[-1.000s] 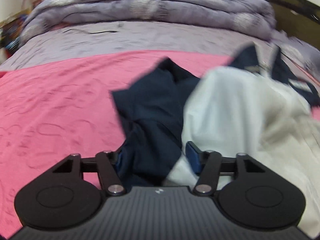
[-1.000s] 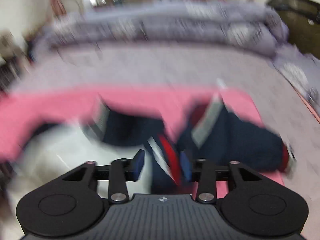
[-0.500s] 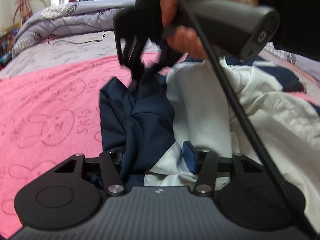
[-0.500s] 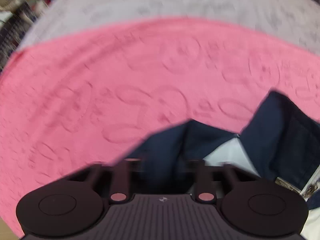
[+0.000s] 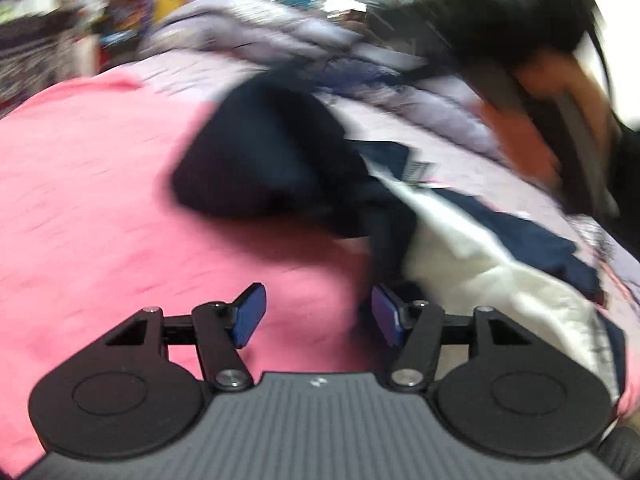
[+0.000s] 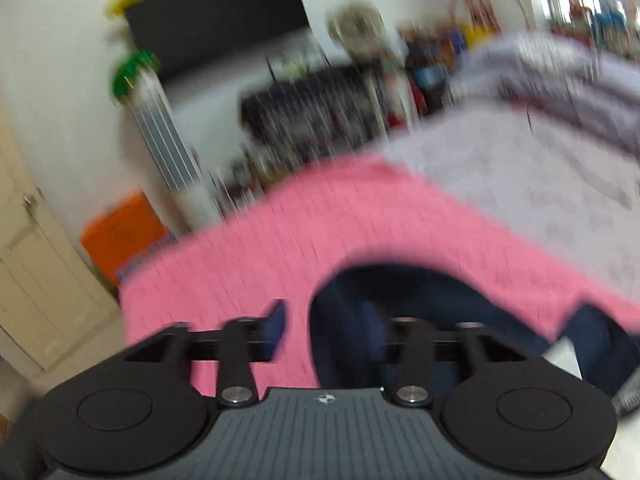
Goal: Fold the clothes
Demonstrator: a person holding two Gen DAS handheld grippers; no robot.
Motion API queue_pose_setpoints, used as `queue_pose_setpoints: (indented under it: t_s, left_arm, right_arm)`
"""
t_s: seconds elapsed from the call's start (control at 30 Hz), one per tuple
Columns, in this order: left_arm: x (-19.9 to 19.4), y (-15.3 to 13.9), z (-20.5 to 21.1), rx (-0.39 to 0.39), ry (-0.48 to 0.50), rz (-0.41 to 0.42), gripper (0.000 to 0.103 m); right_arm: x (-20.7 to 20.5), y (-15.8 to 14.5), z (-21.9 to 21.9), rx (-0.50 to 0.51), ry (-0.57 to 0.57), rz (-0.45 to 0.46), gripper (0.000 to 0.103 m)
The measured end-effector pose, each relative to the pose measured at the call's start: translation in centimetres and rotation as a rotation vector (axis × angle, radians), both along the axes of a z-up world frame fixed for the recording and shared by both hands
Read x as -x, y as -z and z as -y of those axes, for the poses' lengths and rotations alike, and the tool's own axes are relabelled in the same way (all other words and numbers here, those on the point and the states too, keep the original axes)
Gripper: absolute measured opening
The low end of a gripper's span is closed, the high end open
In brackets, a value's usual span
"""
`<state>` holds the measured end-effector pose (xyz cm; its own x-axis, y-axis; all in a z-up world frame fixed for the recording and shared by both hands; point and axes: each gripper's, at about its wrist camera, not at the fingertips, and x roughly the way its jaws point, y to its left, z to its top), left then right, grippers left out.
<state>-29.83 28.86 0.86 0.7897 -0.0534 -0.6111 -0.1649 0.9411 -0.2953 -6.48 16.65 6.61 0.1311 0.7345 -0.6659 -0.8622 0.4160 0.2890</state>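
Observation:
A crumpled navy point(image 5: 272, 160) and white garment point(image 5: 480, 264) lies on the pink blanket point(image 5: 100, 200). My left gripper point(image 5: 318, 314) is low over the blanket at the garment's left edge, its jaws opening. Only pink blanket shows between its blue pads point(image 5: 248, 316), and the right pad sits against the cloth's edge. In the blurred right wrist view my right gripper point(image 6: 324, 326) hangs over the navy cloth point(image 6: 400, 300), its jaws opening. The cloth lies under the gap and the right finger, and the pads do not press on it. A hand point(image 5: 540, 120) holds that gripper at the upper right of the left wrist view.
The pink blanket point(image 6: 280, 240) covers the near part of a bed with a lilac sheet point(image 6: 500, 184) and a heaped lilac duvet point(image 5: 280, 40) at the back. Beyond the bed's left edge stand an orange box point(image 6: 120, 232), a white door point(image 6: 36, 280), a white tower appliance point(image 6: 168, 140) and cluttered dark shelves point(image 6: 312, 116).
My left gripper has let go of the navy and white cloth and swung left, so blanket now shows between its pads. My right gripper, shut on navy cloth before, has opened and turned left.

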Motion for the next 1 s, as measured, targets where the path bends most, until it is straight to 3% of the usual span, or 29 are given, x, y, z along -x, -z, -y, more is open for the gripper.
queue_pose_setpoints:
  t_s: [0.1, 0.17, 0.27, 0.37, 0.4, 0.47, 0.53, 0.57, 0.63, 0.67, 0.73, 0.83, 0.87, 0.93, 1.0]
  left_arm:
    - [1.5, -0.3, -3.9, -0.083, -0.119, -0.039, 0.063]
    - [0.2, -1.8, -6.5, -0.157, -0.17, -0.034, 0.063]
    - [-4.8, -5.6, -8.2, -0.295, -0.185, 0.038, 0.07]
    - [-13.0, -8.9, -7.4, -0.4, -0.09, 0.112, 0.088]
    - [-16.3, -8.9, -7.0, -0.365, -0.038, 0.059, 0.094]
    - [-22.9, -8.8, -6.2, -0.292, 0.065, -0.048, 0.095]
    - [-28.8, -6.2, -5.5, -0.237, 0.124, -0.221, 0.095]
    - [-30.6, -4.3, -4.8, -0.254, 0.124, -0.313, 0.094]
    - [-32.8, -0.6, -3.7, -0.313, 0.049, -0.484, 0.059]
    - [-32.2, 0.7, -3.5, -0.287, 0.032, -0.515, 0.052]
    - [-30.4, 2.6, -3.7, -0.208, 0.004, -0.546, 0.018]
    - [-28.2, 2.0, -4.4, -0.165, -0.009, -0.493, 0.005]
    - [-28.0, 1.1, -5.5, -0.115, -0.026, -0.458, 0.005]
    - [-27.7, -2.4, -9.0, 0.026, -0.132, -0.331, 0.004]
    - [-25.1, -6.1, -11.4, 0.029, -0.304, -0.164, 0.004]
  right_arm:
    - [0.4, 3.4, 2.2, 0.076, -0.008, -0.065, 0.051]
    - [1.9, 5.7, 4.1, 0.127, 0.001, -0.071, 0.051]
    - [4.1, 9.1, 6.8, 0.163, 0.051, -0.112, 0.051]
    - [7.5, 12.0, 7.0, 0.219, 0.01, -0.09, 0.052]
    - [8.8, 12.5, 6.9, 0.225, -0.003, -0.038, 0.055]
    - [10.7, 12.7, 6.6, 0.228, -0.015, 0.058, 0.056]
    - [10.7, 12.8, 6.4, 0.211, 0.003, 0.053, 0.057]
    - [10.2, 13.2, 6.7, 0.192, 0.015, 0.027, 0.057]
    - [9.3, 13.4, 7.6, 0.152, 0.035, -0.024, 0.057]
    - [9.0, 13.5, 7.9, 0.133, 0.044, -0.045, 0.057]
    - [8.7, 13.6, 8.4, 0.103, 0.057, -0.069, 0.057]
    - [8.5, 13.8, 8.8, 0.074, 0.07, -0.074, 0.057]
    - [8.5, 13.8, 8.9, 0.067, 0.076, -0.073, 0.057]
    - [8.5, 13.4, 9.1, 0.052, 0.095, -0.069, 0.057]
    - [8.3, 12.8, 9.7, 0.031, 0.112, -0.064, 0.057]
